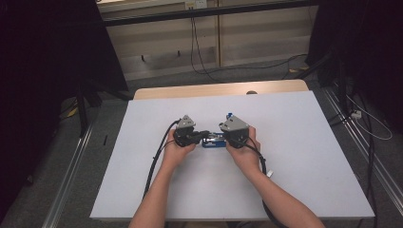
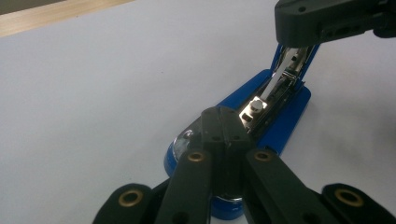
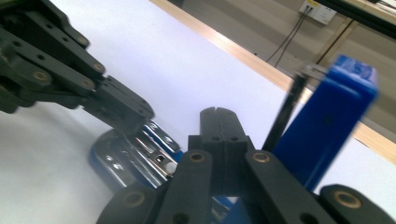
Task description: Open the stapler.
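My left tongs [image 2: 223, 122] had their jaws pressed flat together with nothing between them, the tips resting on the front end of a blue stapler [image 2: 280, 116], on its shiny metal magazine. My right tongs [image 3: 218, 122] were likewise closed jaw against jaw and gripped nothing; they sat over the stapler's rear end, and just to the right of their tips the stapler's blue top cover [image 3: 329, 126] stood swung up, nearly upright, leaving the metal channel [image 3: 152, 154] open below. Across from those tips, the left tongs came in and touched that channel. From above, my two hands held the tongs [image 1: 190, 135] and [image 1: 233, 130] facing each other, the stapler [image 1: 213, 141] lying between them on the white table [image 1: 294, 142], near its middle, with cables [image 1: 154, 164] trailing back beside my forearms.
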{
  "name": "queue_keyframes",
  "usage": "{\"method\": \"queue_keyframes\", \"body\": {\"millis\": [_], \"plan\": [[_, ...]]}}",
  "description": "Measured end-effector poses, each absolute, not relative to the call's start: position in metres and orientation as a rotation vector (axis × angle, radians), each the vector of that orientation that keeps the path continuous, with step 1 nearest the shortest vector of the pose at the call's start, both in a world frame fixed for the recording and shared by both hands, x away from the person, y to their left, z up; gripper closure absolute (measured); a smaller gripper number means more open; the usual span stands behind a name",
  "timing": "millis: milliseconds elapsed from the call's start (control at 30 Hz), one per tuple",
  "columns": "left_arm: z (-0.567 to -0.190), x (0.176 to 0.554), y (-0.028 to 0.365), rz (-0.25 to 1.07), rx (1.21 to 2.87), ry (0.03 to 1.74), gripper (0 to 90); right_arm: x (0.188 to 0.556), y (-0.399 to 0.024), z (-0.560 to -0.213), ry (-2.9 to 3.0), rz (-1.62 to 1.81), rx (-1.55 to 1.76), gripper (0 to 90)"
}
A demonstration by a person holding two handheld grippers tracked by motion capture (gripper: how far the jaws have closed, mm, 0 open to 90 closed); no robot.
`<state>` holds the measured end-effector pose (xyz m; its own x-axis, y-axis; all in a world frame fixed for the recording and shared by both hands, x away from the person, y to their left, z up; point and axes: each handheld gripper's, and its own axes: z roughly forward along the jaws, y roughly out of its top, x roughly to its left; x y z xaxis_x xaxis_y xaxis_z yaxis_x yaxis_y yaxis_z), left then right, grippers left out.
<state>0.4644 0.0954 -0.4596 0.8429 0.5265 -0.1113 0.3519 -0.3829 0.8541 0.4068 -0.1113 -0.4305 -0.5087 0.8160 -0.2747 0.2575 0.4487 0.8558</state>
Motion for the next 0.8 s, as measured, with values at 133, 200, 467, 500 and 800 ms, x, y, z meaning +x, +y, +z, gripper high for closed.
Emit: {"method": "queue_keyframes", "body": {"millis": [133, 200, 467, 500, 800], "plan": [[-0.46, 0.465, 0.096, 0.212, 2.01, 0.645, 90.0, 0.406, -0.118, -0.43, 2.001, 1.016, 0.912, 90.0], [-0.46, 0.464, 0.096, 0.211, 2.009, 0.646, 90.0, 0.405, -0.119, -0.43, 2.001, 0.998, 0.902, 90.0], [-0.46, 0.465, 0.096, 0.205, 2.003, 0.646, 90.0, 0.404, -0.129, -0.43, 1.991, 1.002, 0.938, 90.0], [-0.46, 0.465, 0.096, 0.206, 2.005, 0.645, 90.0, 0.404, -0.131, -0.43, 1.99, 1.0, 0.948, 90.0], [-0.46, 0.465, 0.096, 0.204, 2.007, 0.642, 90.0, 0.406, -0.138, -0.433, 1.998, 1.032, 0.971, 90.0]]}}
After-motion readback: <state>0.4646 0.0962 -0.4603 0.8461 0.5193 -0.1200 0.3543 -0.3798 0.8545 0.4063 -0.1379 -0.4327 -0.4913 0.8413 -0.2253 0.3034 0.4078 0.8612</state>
